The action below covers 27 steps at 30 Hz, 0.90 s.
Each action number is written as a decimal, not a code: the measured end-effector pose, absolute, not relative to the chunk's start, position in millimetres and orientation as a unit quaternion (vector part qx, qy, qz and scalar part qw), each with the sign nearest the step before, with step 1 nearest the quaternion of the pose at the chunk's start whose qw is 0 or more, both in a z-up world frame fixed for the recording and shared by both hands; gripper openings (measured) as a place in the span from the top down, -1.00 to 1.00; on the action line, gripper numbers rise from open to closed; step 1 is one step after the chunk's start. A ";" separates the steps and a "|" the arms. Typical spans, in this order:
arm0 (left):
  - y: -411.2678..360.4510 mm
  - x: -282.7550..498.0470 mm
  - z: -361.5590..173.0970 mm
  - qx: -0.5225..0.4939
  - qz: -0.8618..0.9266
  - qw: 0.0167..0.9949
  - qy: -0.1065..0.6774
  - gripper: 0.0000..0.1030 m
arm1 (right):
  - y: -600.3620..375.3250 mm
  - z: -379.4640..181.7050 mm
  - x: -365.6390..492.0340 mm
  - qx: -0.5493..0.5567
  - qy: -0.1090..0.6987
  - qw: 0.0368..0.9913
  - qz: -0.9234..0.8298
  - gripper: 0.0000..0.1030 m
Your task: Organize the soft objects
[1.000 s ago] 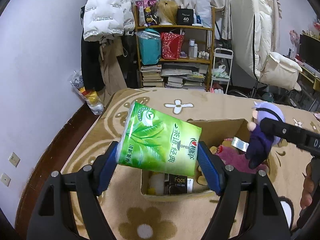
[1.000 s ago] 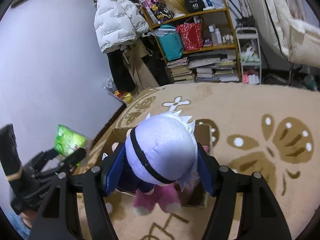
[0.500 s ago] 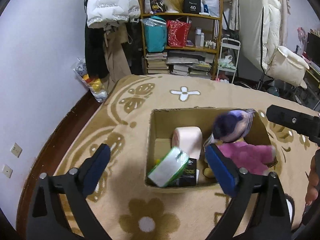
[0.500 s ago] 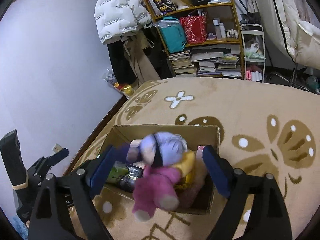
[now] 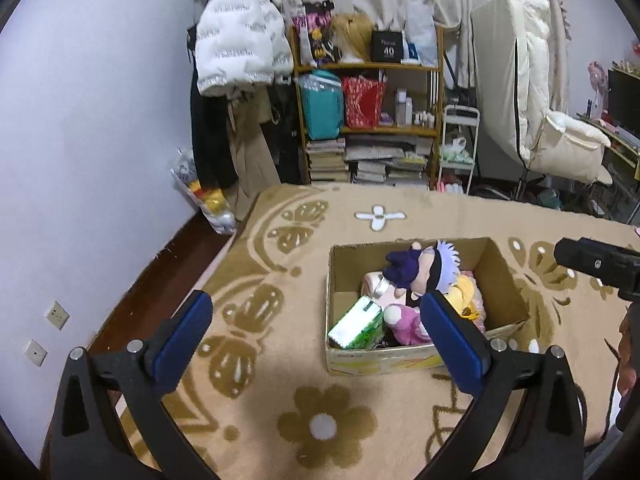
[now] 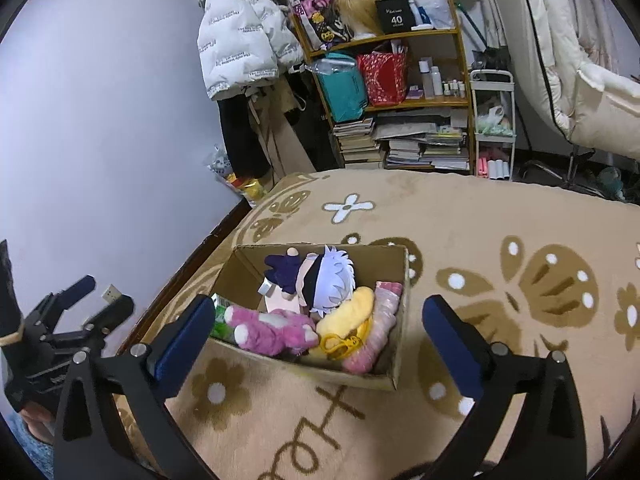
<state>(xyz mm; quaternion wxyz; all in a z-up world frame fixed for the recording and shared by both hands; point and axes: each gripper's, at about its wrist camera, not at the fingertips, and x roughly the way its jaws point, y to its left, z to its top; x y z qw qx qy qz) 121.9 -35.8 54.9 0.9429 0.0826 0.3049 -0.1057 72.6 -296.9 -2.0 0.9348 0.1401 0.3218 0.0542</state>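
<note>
A cardboard box (image 5: 505, 276) (image 6: 360, 376) sits on the tan patterned blanket. Inside lie a green tissue pack (image 5: 357, 324) (image 6: 220, 316), a white-haired doll in purple (image 5: 424, 266) (image 6: 320, 278), a pink plush (image 5: 404, 322) (image 6: 268, 330), a yellow plush (image 6: 346, 318) (image 5: 466, 294) and a pink roll (image 5: 374, 284). My left gripper (image 5: 316, 332) is open and empty, held above the blanket in front of the box. My right gripper (image 6: 316, 332) is open and empty above the box's near side. Each gripper also shows in the other's view, the right one (image 5: 600, 266) and the left one (image 6: 96, 300).
A wooden shelf (image 5: 368, 120) with books, bags and bottles stands at the back beside hanging coats (image 5: 236, 48). A white folded chair (image 5: 552, 112) is at the right. The blanket's left edge (image 5: 224, 248) drops to a wooden floor by the wall.
Both grippers opened: the green tissue pack and the doll dropped into the box and came to rest there. Both grippers then pulled back and up from the box.
</note>
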 end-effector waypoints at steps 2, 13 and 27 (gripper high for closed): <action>-32.3 111.5 62.7 0.082 -0.103 0.946 0.296 -0.99 | -299.0 1.5 60.8 0.144 0.315 0.937 0.052 -1.00; -17.6 60.0 79.8 0.082 -0.089 0.955 0.270 -0.99 | -297.6 19.1 4.7 0.163 0.278 0.945 0.060 -1.00; -9.4 26.1 54.2 0.082 -0.078 0.959 0.259 -0.99 | -301.6 -15.8 -38.4 0.164 0.273 0.948 0.023 -1.00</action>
